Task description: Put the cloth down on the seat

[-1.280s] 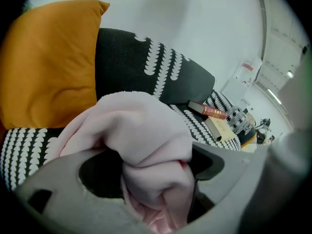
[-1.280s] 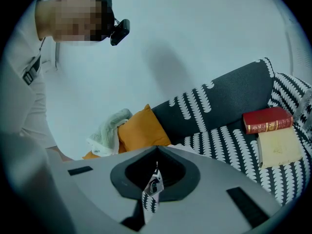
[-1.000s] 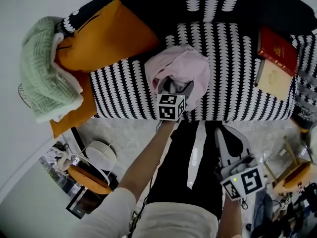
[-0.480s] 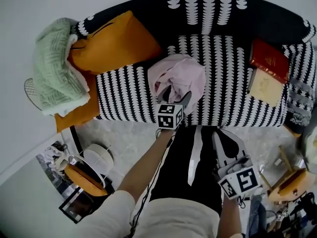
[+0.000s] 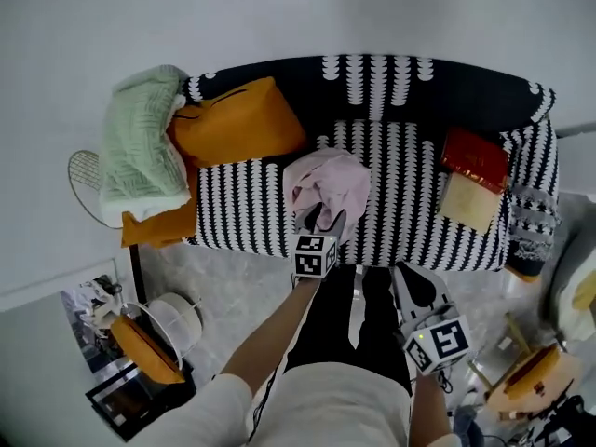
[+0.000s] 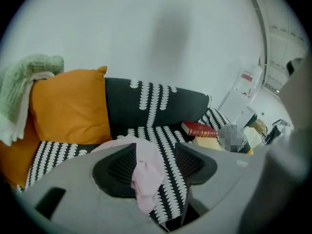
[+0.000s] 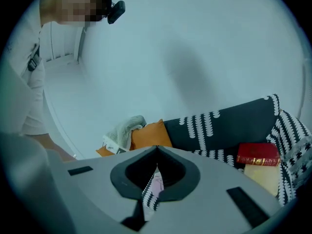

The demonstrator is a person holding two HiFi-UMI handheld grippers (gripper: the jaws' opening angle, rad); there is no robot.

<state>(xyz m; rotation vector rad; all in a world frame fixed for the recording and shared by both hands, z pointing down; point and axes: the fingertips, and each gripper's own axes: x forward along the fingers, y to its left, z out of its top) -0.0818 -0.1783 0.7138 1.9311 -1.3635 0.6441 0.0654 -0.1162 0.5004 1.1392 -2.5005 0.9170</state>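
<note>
Pink cloth lies crumpled on the striped seat. Your left gripper is at its near edge; the jaws stand apart, have just been closing a little, and do not press the cloth. Your right gripper is closed and empty.

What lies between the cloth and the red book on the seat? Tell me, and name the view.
Nothing: between the cloth and the red book runs only bare patterned seat, plain in the head view.
</note>
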